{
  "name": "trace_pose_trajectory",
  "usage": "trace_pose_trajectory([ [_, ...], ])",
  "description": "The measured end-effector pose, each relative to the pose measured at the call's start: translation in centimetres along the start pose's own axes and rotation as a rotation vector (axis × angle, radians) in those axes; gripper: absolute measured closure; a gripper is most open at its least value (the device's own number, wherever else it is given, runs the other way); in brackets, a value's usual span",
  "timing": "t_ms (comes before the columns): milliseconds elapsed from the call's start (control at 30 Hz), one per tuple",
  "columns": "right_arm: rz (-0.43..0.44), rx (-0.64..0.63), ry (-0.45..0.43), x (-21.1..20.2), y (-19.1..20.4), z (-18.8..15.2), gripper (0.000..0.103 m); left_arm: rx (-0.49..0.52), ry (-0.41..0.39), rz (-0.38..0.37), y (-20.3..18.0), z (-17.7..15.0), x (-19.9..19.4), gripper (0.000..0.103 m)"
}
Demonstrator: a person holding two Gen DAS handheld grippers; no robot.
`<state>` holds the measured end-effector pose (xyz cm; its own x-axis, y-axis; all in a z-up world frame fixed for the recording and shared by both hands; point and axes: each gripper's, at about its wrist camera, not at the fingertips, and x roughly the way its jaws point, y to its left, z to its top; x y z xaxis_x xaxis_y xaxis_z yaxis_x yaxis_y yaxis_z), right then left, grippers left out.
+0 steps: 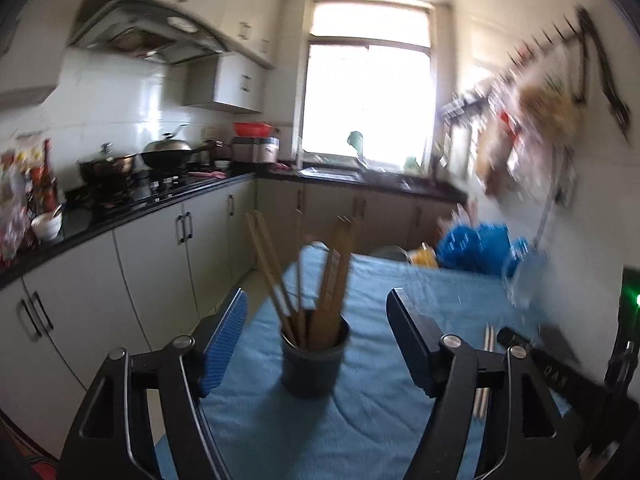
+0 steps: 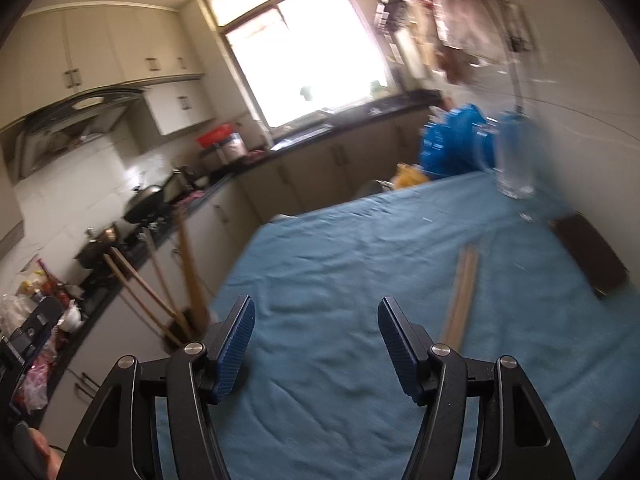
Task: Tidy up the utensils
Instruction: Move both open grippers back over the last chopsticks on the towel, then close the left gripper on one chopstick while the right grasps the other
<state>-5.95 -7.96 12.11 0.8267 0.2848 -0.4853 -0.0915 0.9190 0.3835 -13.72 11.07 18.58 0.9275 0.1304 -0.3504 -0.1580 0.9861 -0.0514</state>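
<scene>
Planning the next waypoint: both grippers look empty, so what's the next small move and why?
Probably swing the right gripper rightward over the loose chopsticks lying flat on the blue cloth and close on them. Its jaws stand open and empty. The dark cup, which the open left gripper faces, already holds several upright chopsticks, so these likely belong there.

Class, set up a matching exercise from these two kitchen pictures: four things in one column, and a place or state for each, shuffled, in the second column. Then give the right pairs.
Things
1. dark cup
2. loose chopsticks
3. clear glass
4. left gripper

Places or states
A. lying flat on the blue cloth
B. standing empty near the far edge of the table, by the wall
C. jaws open, nothing held
D. standing upright with wooden chopsticks in it

Pairs: 1-D, 2-A, 3-B, 4-C
</scene>
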Motion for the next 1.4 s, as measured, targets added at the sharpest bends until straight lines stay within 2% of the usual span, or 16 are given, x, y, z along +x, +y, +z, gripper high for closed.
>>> trace_pose_trajectory([
  [233,-0.076,0.079,0.021,-2.7,-4.7,-1.2,0.035,0.106,0.131,-0.021,-3.4,-2.1,0.3,0.032],
  [400,-0.095,0.067,0.027,-3.5,-6.1,-1.7,0.033,0.137,0.22,-0.05,-4.3,-3.3,1.6,0.032],
  [600,-0.142,0.079,0.079,-3.1,-9.0,-2.6,0.033,0.184,0.33,-0.163,-6.8,-4.7,4.3,0.032],
  [733,-0.17,0.126,0.116,-2.4,-11.9,-3.2,0.033,0.234,0.382,-0.253,-10.2,-5.5,6.9,0.032],
  [800,-0.179,0.142,0.125,-2.3,-12.8,-3.3,0.033,0.242,0.4,-0.298,-11.7,-5.7,8.1,0.036],
  [867,-0.181,0.163,0.129,-2.2,-14.0,-3.4,0.033,0.246,0.434,-0.376,-13.9,-6.2,10.4,0.039],
  [967,-0.18,0.181,0.134,-2.0,-15.0,-3.5,0.033,0.268,0.496,-0.422,-16.7,-7.3,13.6,0.053],
  [1067,-0.175,0.188,0.139,-1.8,-15.8,-3.6,0.033,0.29,0.56,-0.441,-19.2,-8.9,17.1,0.064],
  [1200,-0.164,0.19,0.147,-1.4,-16.4,-3.7,0.033,0.285,0.618,-0.473,-20.9,-10.6,19.7,0.075],
  [1267,-0.159,0.193,0.152,-1.2,-16.9,-3.8,0.033,0.281,0.638,-0.478,-21.5,-11.3,20.6,0.076],
  [1333,-0.16,0.194,0.156,-1.0,-17.2,-3.9,0.033,0.288,0.654,-0.471,-21.9,-11.8,21.3,0.082],
  [1400,-0.159,0.199,0.162,-0.7,-17.5,-4.1,0.033,0.29,0.645,-0.474,-22.2,-11.9,21.6,0.082],
])
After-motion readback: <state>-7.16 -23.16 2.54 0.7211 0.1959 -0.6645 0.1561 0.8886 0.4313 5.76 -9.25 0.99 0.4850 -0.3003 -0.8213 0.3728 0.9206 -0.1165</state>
